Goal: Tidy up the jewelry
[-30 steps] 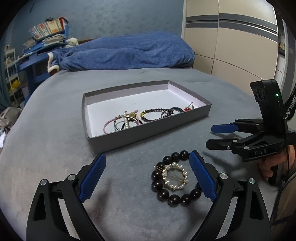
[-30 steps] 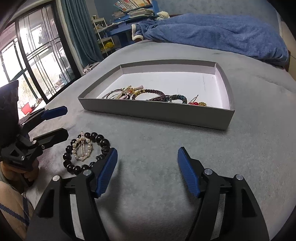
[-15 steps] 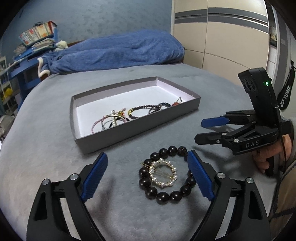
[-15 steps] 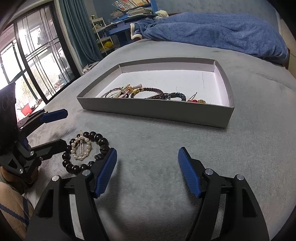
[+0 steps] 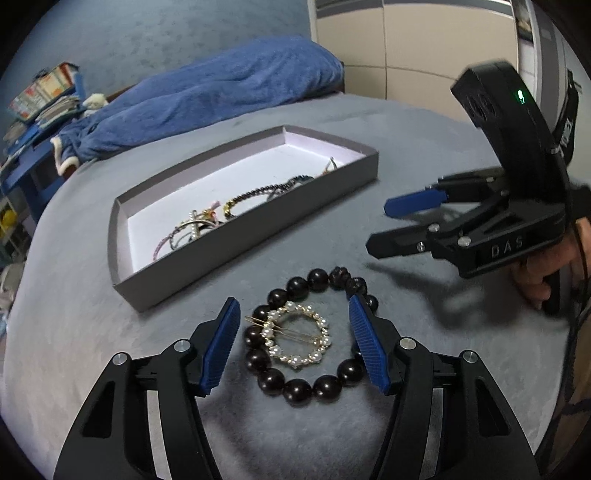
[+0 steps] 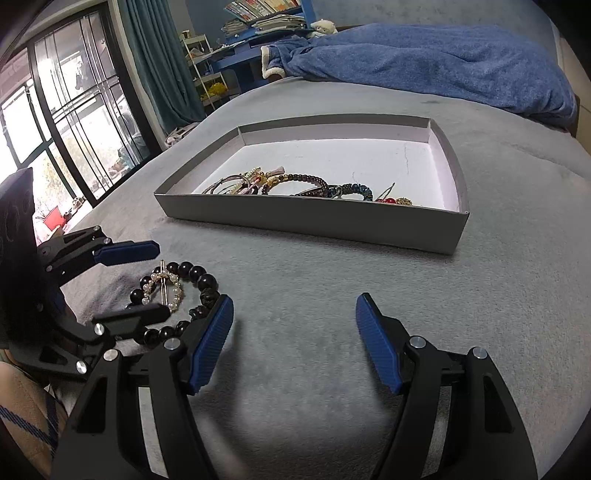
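Note:
A black bead bracelet (image 5: 295, 391) lies on the grey bed cover with a pearl ring hair clip (image 5: 299, 334) inside it. My left gripper (image 5: 293, 328) is open, its blue pads on either side of the clip and bracelet. The same two pieces show in the right wrist view, bracelet (image 6: 201, 280) and clip (image 6: 162, 286), with the left gripper (image 6: 144, 282) around them. My right gripper (image 6: 293, 332) is open and empty over bare cover, right of the bracelet; it also shows in the left wrist view (image 5: 380, 225). A grey shallow box (image 5: 236, 243) holds several bracelets and hair ties.
The box (image 6: 332, 225) sits beyond both grippers on the bed. A blue blanket (image 6: 424, 62) lies at the far end of the bed. A blue shelf with books (image 6: 258, 22) and a window (image 6: 55, 122) stand to the left. Wardrobe doors (image 5: 424, 48) are at the right.
My left gripper has moved forward and down over the bracelet and clip, and its jaws have narrowed around them. The right gripper has barely moved.

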`<state>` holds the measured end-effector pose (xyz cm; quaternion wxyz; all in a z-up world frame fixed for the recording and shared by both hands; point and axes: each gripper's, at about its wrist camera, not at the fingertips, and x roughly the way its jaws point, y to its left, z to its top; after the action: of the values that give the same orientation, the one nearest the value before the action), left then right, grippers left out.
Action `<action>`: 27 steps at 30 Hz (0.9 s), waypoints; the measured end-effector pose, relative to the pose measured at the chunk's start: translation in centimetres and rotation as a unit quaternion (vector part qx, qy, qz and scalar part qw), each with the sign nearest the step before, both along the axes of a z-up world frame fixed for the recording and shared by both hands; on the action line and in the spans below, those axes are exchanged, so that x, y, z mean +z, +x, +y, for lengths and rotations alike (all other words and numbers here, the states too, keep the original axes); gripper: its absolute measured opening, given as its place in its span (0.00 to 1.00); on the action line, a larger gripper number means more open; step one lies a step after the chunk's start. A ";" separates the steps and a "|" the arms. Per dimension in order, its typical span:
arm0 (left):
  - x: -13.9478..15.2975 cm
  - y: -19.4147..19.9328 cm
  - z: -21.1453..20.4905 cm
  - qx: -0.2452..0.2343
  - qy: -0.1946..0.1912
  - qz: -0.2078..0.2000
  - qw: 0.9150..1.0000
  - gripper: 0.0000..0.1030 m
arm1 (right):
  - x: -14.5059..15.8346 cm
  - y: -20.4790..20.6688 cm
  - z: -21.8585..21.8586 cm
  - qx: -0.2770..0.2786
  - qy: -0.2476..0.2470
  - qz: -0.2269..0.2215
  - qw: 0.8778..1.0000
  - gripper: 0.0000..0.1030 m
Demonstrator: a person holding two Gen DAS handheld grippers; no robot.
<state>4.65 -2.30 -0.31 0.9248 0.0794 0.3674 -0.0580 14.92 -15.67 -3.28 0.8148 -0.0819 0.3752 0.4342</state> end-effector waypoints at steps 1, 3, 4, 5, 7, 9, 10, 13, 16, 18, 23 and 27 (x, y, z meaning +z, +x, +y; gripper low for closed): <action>-0.2 0.2 0.0 0.000 0.004 0.008 1.000 0.56 | 0.0 0.0 0.0 0.000 0.000 0.000 1.000 0.67; -0.5 0.5 0.0 0.004 0.009 0.017 1.000 0.49 | 0.0 0.0 0.0 0.000 0.001 0.000 1.000 0.67; -0.5 0.5 0.0 0.006 0.009 0.017 1.000 0.48 | 0.0 0.0 0.0 0.000 0.002 0.000 1.000 0.67; -0.4 0.4 0.1 0.006 0.006 0.015 1.000 0.48 | 0.0 -0.1 -0.1 -0.001 0.003 0.000 1.000 0.67; -0.2 0.2 0.4 0.007 0.001 0.009 1.000 0.48 | 0.1 -0.1 -0.1 -0.001 0.003 -0.001 1.000 0.67; 0.1 0.0 0.6 0.009 -0.007 0.000 1.000 0.48 | 0.2 -0.3 0.0 0.001 0.003 -0.006 1.000 0.67; 0.4 -0.3 0.9 0.009 -0.016 -0.010 1.000 0.48 | 0.3 -0.4 0.0 0.003 0.005 -0.009 1.000 0.67; 1.1 -1.0 1.8 0.020 -0.037 -0.033 0.999 0.48 | 0.6 -0.7 0.2 0.012 0.006 -0.014 1.000 0.67; 1.6 -1.5 3.3 0.048 -0.064 -0.053 0.995 0.48 | 0.9 -1.1 0.9 0.033 0.001 -0.019 0.999 0.67; 2.0 -1.9 4.5 0.071 -0.083 -0.069 0.992 0.48 | 1.1 -1.4 1.7 0.052 -0.001 -0.020 0.998 0.67; 2.2 -2.3 6.8 0.124 -0.097 -0.076 0.985 0.48 | 0.8 -1.7 4.4 0.090 -0.030 -0.014 0.995 0.63; 1.3 -1.4 7.0 0.140 -0.083 -0.040 0.986 0.48 | 0.3 -2.2 7.3 0.124 -0.069 -0.019 0.990 0.53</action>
<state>3.29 4.72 1.04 0.9411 -0.0479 0.3316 0.0445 12.70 -8.37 -2.98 0.7541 -0.1920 0.3755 0.5035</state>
